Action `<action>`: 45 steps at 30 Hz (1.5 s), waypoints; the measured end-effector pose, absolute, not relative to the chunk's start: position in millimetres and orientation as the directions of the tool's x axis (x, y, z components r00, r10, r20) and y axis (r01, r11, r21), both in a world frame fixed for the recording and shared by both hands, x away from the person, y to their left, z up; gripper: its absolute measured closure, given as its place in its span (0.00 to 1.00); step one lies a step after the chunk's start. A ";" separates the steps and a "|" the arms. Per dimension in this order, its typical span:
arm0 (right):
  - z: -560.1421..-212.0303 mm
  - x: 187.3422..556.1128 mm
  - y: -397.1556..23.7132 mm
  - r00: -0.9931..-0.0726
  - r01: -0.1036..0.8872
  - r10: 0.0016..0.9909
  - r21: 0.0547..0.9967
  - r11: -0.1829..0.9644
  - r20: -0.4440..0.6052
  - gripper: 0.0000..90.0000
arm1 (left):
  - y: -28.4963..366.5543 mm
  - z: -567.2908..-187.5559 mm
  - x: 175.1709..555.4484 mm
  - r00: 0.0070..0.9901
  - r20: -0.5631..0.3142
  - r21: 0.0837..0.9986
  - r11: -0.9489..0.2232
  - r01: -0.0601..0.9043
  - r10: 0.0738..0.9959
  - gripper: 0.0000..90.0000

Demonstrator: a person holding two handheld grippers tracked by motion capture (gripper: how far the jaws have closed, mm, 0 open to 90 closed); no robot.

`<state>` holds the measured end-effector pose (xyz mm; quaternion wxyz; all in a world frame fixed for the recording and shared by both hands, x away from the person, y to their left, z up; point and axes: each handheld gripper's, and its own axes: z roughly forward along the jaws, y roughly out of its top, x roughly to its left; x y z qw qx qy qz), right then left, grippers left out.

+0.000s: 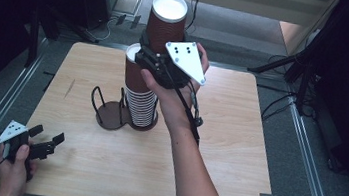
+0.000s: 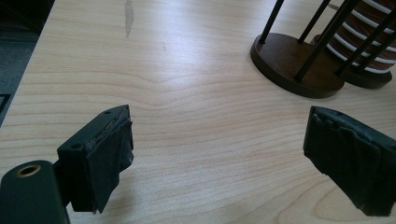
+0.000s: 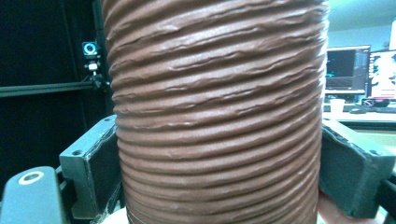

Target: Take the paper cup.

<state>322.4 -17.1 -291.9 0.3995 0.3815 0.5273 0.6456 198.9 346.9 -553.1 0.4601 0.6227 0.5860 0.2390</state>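
My right gripper [image 1: 153, 55] is shut on a brown ribbed paper cup [image 1: 166, 22], held upright in the air above the stack of brown cups [image 1: 140, 94] that stands in the right ring of a dark wire cup holder [image 1: 110, 115]. In the right gripper view the cup [image 3: 219, 112] sits between both pads [image 3: 100, 172], which press on its sides. My left gripper [image 1: 51, 144] rests low at the table's near left corner, open, with bare wood between its jaws [image 2: 215, 154]. The holder's empty left base [image 2: 294, 65] lies ahead of it.
The wooden table [image 1: 226, 150] has free room on its right half and along the front. Dark stands and cables surround the table on the floor. A desk with monitors [image 3: 345, 70] shows far behind the held cup.
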 end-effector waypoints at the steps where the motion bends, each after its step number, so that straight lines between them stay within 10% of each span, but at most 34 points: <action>1: -291.9 322.4 -17.1 -0.390 -0.113 0.918 0.986 -0.125 0.071 0.13 | 346.9 -553.1 198.9 0.199 -0.242 0.853 0.110 0.510 0.950 0.10; 45: -398.9 299.4 -134.9 -0.222 0.023 0.969 0.994 -0.106 0.108 0.12 | 343.9 -552.7 198.0 0.184 -0.224 0.865 0.108 0.489 0.957 0.10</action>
